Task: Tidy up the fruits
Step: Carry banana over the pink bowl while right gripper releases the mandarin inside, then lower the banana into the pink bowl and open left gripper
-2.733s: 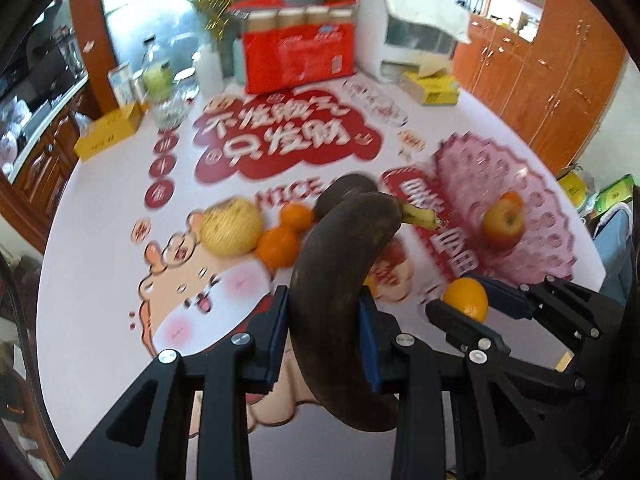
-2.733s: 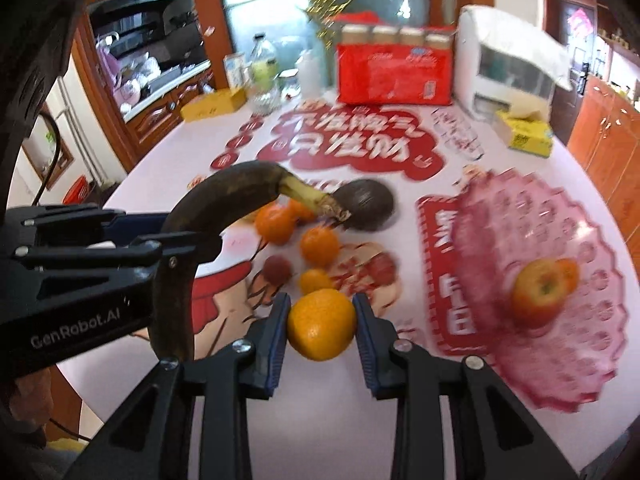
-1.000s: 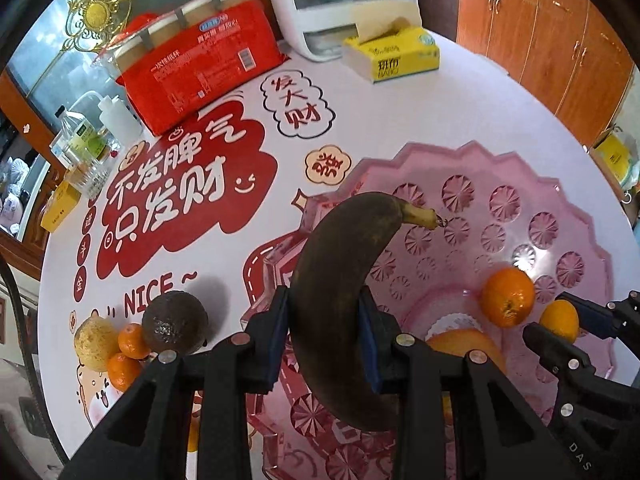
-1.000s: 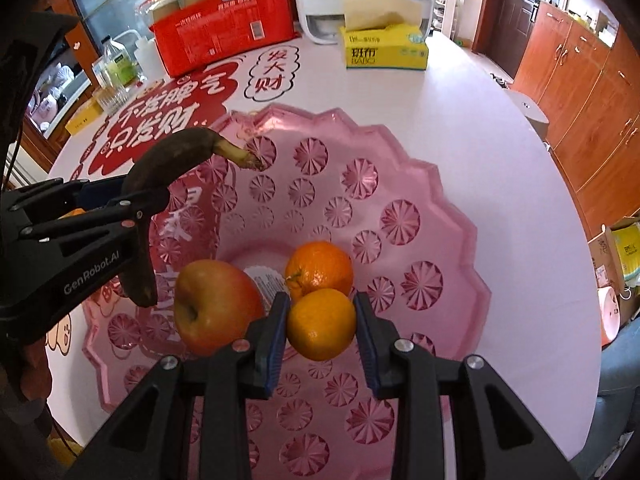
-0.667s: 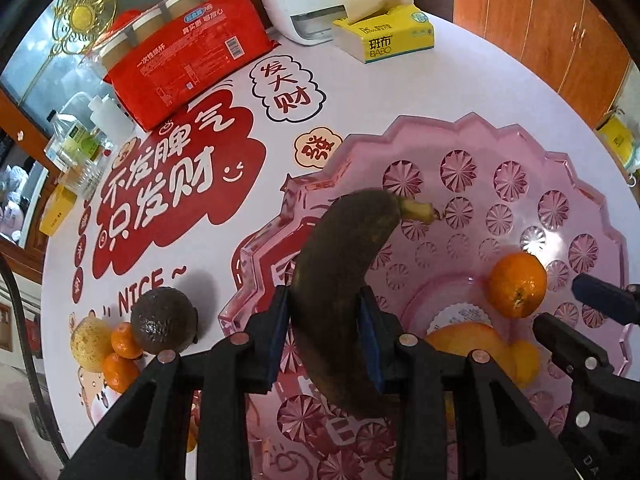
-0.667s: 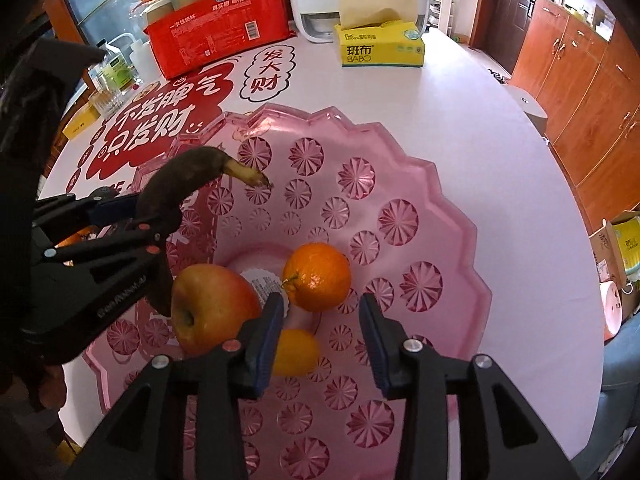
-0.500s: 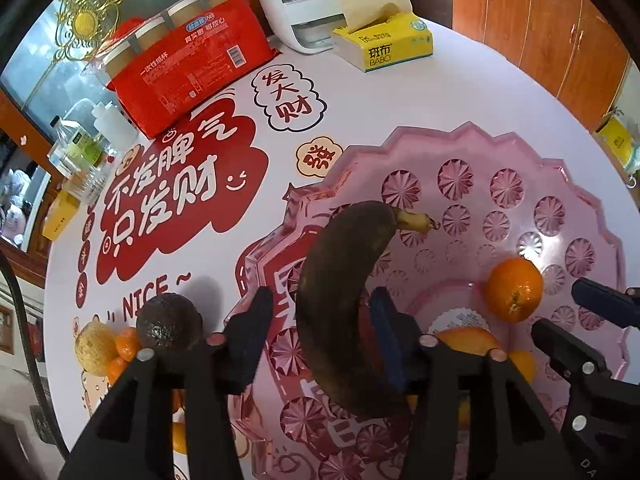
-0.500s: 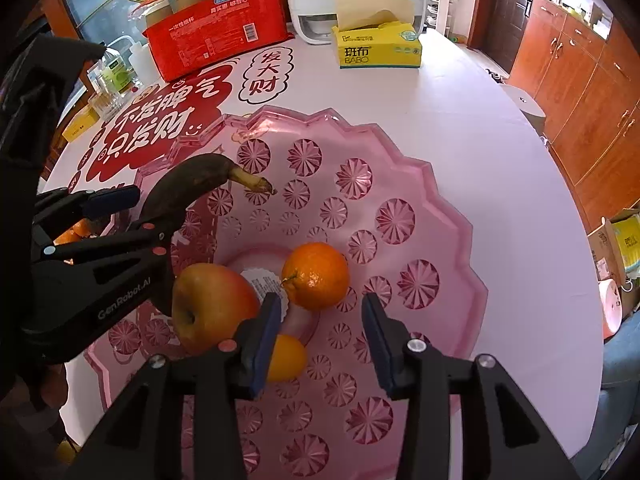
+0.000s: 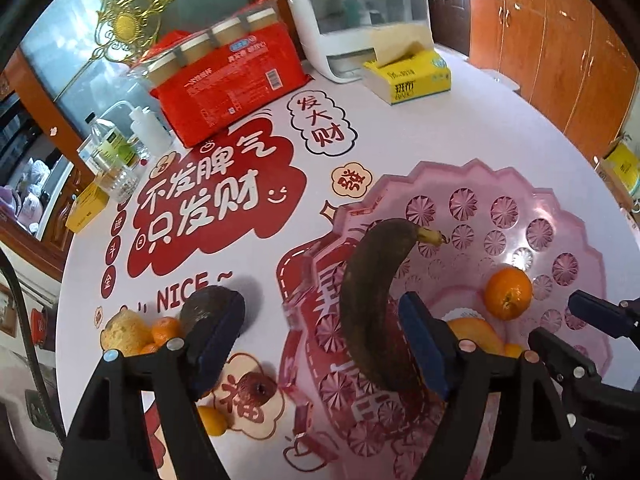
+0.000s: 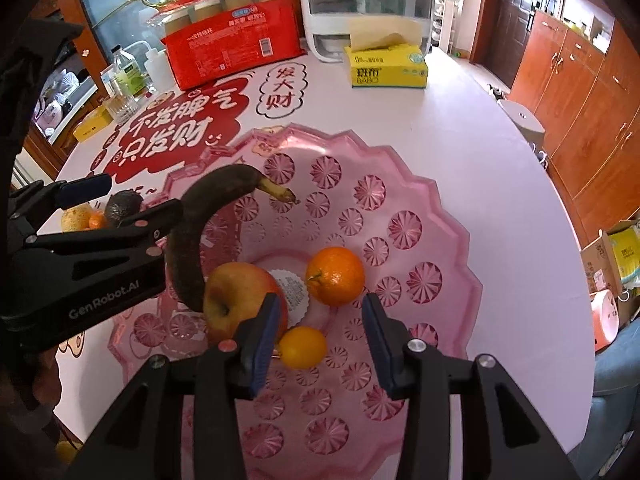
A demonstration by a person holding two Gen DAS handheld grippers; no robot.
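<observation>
A pink plastic fruit bowl point(image 10: 432, 216) point(image 9: 560, 208) holds an apple point(image 10: 236, 300), an orange point(image 10: 335, 276) point(image 9: 509, 293) and a small orange point(image 10: 302, 347). A blackened banana point(image 9: 372, 300) point(image 10: 200, 220) leans in the bowl's left side. My left gripper point(image 9: 320, 344) is open around the banana, its fingers apart from it. My right gripper point(image 10: 318, 336) is open above the small orange. An avocado point(image 9: 200, 308), a pear point(image 9: 126, 330) and small oranges point(image 9: 164, 328) lie on the table left of the bowl.
A red drinks pack point(image 9: 228, 88), a white appliance point(image 9: 360, 20), a yellow tissue box point(image 9: 408, 78) and bottles point(image 9: 108, 152) stand at the table's back. A lychee-like fruit point(image 9: 256, 388) and a small orange point(image 9: 212, 420) lie near the front.
Both grippers carried their fruit from the table to the bowl. The right let go of the small orange, then the left opened off the banana; both jaws now wider.
</observation>
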